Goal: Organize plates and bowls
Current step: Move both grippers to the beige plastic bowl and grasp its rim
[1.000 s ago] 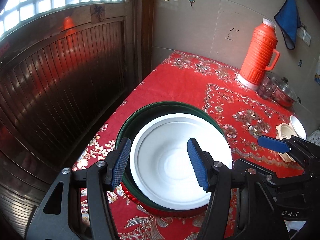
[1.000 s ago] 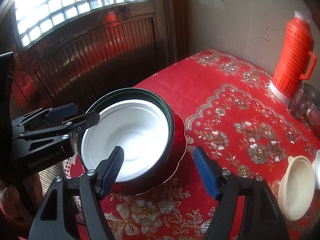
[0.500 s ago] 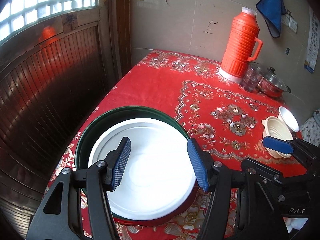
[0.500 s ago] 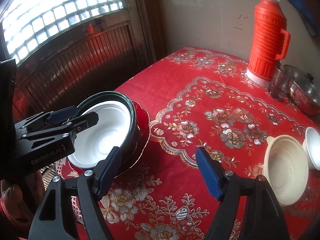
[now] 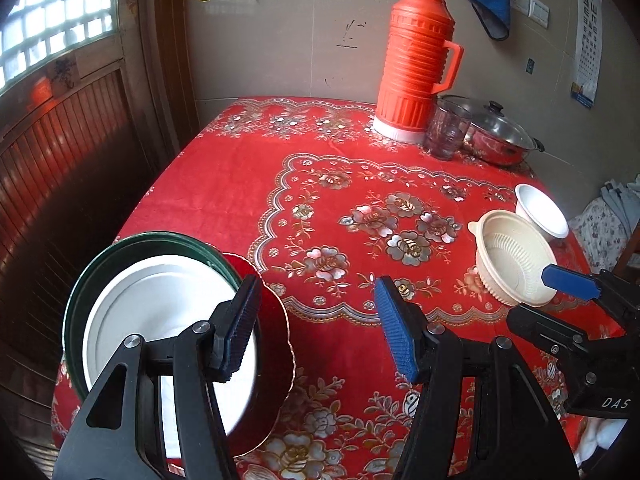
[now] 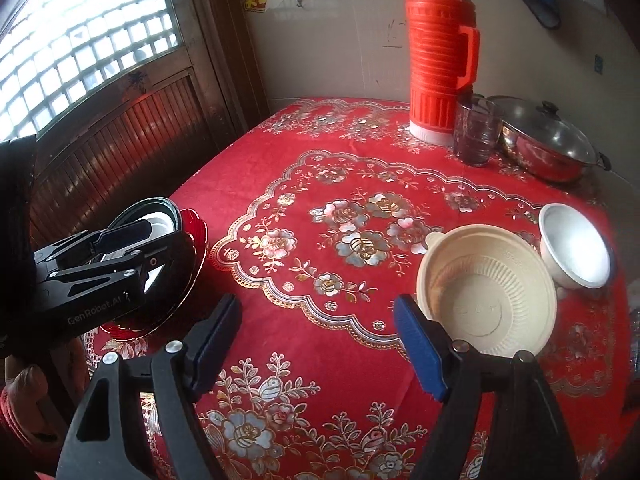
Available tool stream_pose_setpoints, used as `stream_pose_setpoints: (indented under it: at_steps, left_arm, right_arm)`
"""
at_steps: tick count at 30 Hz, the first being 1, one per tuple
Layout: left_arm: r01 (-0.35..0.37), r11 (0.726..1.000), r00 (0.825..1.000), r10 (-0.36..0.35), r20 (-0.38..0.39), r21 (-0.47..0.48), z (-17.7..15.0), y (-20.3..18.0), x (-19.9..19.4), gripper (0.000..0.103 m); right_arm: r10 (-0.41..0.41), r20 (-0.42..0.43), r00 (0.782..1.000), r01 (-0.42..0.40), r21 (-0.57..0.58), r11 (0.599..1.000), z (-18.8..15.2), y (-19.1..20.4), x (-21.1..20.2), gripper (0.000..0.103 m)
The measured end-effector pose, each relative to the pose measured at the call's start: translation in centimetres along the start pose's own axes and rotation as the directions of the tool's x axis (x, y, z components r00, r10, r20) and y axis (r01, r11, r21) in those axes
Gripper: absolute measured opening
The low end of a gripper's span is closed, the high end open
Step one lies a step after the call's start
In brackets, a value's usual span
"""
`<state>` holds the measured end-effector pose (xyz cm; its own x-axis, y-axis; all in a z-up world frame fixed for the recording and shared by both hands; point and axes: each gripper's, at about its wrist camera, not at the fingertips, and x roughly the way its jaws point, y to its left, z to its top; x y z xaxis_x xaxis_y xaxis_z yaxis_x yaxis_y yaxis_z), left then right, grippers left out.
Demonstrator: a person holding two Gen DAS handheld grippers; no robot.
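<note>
A stack stands at the table's front left corner: a white plate [image 5: 160,312] inside a dark green bowl [image 5: 120,248] on a red plate [image 5: 276,320]. It also shows in the right wrist view [image 6: 192,240]. A beige ribbed bowl [image 5: 514,256] [image 6: 488,292] and a small white bowl [image 5: 540,210] [image 6: 574,246] sit at the right. My left gripper [image 5: 316,326] is open and empty, just right of the stack. My right gripper [image 6: 318,338] is open and empty, its right finger [image 6: 418,350] near the beige bowl's rim.
An orange thermos [image 5: 416,64], a glass cup [image 5: 444,132] and a lidded steel pot [image 5: 496,136] stand at the back right by the wall. A wooden door [image 5: 60,168] is left of the table. The red flowered cloth [image 5: 240,184] covers the table.
Both grippers have swung right, away from the stack. The stack has slid to the left of both views and the beige and white bowls have come closer in the right wrist view.
</note>
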<state>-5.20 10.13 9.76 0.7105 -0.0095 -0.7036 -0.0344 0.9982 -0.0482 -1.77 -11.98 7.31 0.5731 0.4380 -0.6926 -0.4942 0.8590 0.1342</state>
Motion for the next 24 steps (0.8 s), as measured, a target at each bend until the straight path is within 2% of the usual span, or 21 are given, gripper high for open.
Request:
stream_pose_setpoints:
  at_steps: [15, 24]
  left_arm:
    - [0.137, 0.986, 0.990, -0.132, -0.055, 0.096, 1.8, -8.4, 3.3, 0.059]
    - [0.183, 0.977, 0.980, -0.172, -0.104, 0.108, 3.1, -11.9, 5.9, 0.059]
  right_arm:
    - [-0.142, 0.000, 0.990, 0.140, 0.197, 0.970, -2.6, -10.1, -3.8, 0.079]
    - [-0.174, -0.014, 0.985, 0.171, 0.281, 0.944, -3.4, -14.0, -4.2, 0.079]
